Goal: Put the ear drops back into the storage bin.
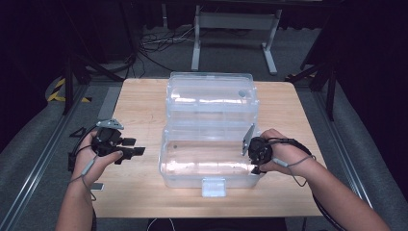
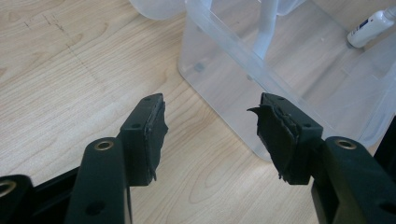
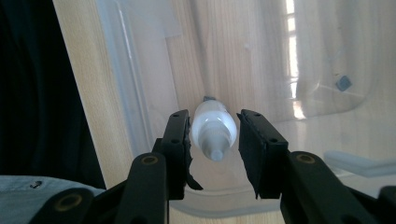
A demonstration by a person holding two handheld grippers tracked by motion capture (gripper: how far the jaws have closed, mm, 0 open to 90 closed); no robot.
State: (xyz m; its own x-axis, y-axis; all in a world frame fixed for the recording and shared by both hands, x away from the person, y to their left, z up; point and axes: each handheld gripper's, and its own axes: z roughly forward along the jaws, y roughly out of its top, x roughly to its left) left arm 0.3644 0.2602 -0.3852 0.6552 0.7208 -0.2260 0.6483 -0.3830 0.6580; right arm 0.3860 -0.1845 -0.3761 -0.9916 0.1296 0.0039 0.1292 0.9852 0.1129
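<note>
1. A clear plastic box (image 1: 211,166) sits at the middle of the wooden table (image 1: 139,101), its lid (image 1: 210,96) swung up and back behind it.
2. The right gripper (image 3: 214,135) reaches over the box's right wall, its jaws spread to either side of a small white bottle (image 3: 214,128) that lies inside the box.
3. A sliver of gap shows on each side of the bottle, so the pads flank it without pressing; whether the left pad brushes it I cannot tell.
4. In the left gripper view the same bottle (image 2: 371,28) lies on the box floor by the far wall.
5. The left gripper (image 2: 208,126) hangs over bare wood just left of the box, jaws wide apart with nothing between them.
6. Its right jaw sits close to the box's near corner; open tabletop runs to the left and toward the front.
7. In the high view, the right hand (image 1: 281,154) rests at the box's right rim, with a strip of free table between it and the table's right edge.
8. The latch tab (image 1: 213,186) juts from the box's front wall, close to the table's front edge.
</note>
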